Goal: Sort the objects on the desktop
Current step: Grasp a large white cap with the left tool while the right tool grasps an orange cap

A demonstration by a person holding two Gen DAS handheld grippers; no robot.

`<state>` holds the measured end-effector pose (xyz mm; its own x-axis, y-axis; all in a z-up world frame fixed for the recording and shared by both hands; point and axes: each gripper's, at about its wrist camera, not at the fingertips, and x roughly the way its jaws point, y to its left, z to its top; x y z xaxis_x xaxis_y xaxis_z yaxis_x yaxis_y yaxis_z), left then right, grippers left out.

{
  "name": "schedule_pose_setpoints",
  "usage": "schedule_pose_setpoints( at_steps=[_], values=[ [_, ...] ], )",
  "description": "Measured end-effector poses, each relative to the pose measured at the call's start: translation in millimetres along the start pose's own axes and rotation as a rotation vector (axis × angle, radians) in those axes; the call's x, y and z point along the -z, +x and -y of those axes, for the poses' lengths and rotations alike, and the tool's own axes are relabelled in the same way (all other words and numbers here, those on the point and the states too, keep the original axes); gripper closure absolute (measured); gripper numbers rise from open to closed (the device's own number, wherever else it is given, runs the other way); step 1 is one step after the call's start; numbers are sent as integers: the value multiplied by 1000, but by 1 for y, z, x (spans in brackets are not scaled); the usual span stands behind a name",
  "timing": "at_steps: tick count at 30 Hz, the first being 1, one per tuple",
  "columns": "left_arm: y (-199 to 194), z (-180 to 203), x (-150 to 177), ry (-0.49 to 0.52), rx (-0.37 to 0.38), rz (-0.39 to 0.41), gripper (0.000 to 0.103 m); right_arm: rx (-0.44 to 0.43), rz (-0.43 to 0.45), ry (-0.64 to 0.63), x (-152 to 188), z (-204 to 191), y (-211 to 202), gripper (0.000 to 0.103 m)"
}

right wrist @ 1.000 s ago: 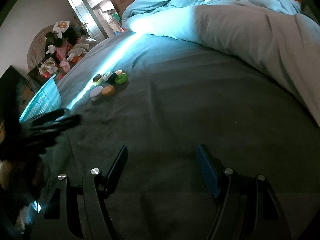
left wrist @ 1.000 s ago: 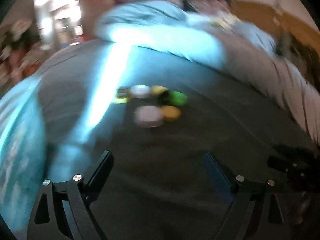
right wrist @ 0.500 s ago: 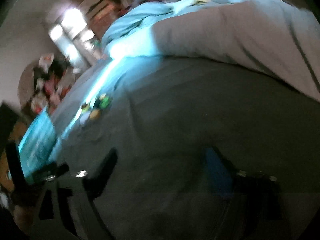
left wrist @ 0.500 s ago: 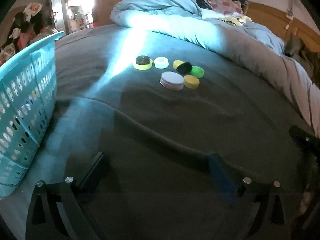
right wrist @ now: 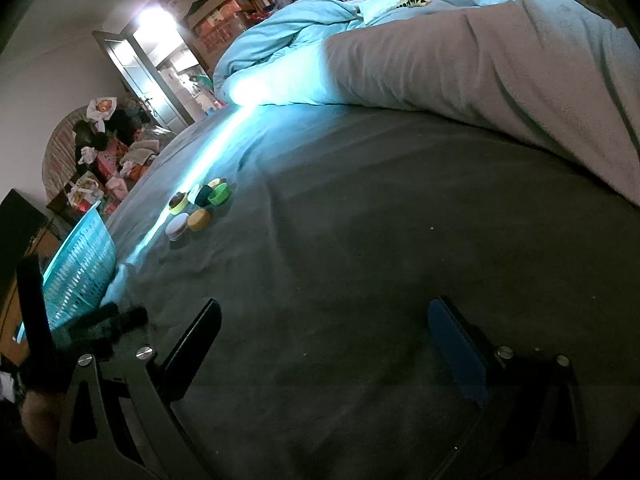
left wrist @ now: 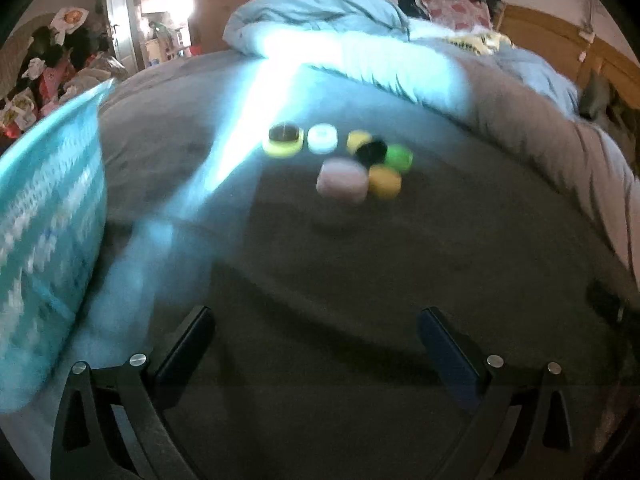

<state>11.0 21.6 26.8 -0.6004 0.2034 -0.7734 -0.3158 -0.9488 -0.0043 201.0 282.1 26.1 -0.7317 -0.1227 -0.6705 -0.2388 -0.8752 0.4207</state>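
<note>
Left wrist: basket [left wrist: 48,216] at sheet's [left wrist: 320,280] left edge; caps [left wrist: 344,160] mid-sheet.

1. The bed [right wrist: 360,240] is covered in dark grey cloth, matt and slightly napped, with soft creases.
2. The duvet [right wrist: 460,60] is fleecy cloth, grey on one face and pale blue on the other, dull except where light strikes it.
3. The caps [left wrist: 344,160] look like smooth plastic, in yellow, white, black, green and pink; blur hides any finer finish.
4. The basket [right wrist: 80,268] is turquoise plastic, perforated in a lattice.
5. The left tool [left wrist: 316,344] and right tool [right wrist: 324,344] have matt black frames with shiny metal screws; each has one blue, dull pad.
6. The headboard [left wrist: 560,40] is brown wood.
</note>
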Motion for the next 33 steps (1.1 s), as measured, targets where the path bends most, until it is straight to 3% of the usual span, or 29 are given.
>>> schedule_pose_setpoints(
  at_steps=[3, 8, 12, 13, 15, 16, 18, 22, 24, 26, 33],
  values=[
    [18, 5, -27, 18, -12, 19, 3, 2, 0, 0, 0, -2, 1, 0],
    [61, 8, -58, 95, 10, -47, 23, 1, -1, 0, 0, -2, 2, 0],
    [79, 7, -75, 118, 11, -50, 20, 6, -4, -3, 0, -3, 2, 0],
    [82, 8, -76, 125, 15, -54, 25, 7, -6, -6, 0, -4, 2, 0],
    [79, 9, -76, 131, 17, -49, 56, 2, -12, -12, -1, -5, 0, 1],
    [74, 9, -75, 133, 21, -44, 60, 1, -19, -23, -2, -8, -2, 2],
    [60, 5, -68, 106, 36, -18, 60, -36, -23, -53, -5, -16, -4, 16],
    [44, -10, -40, 44, 26, 3, 60, -93, -43, -194, -21, -49, 13, 25],
    [41, -16, -35, 11, 38, 13, 60, -128, -76, -240, -33, -65, 37, 45],
    [43, -19, -35, -2, 40, 14, 60, -166, -134, -285, -45, -86, 70, 55],
    [47, -25, -32, -26, 67, 21, 60, -170, -205, -360, -74, -139, 149, 56]
  ],
)
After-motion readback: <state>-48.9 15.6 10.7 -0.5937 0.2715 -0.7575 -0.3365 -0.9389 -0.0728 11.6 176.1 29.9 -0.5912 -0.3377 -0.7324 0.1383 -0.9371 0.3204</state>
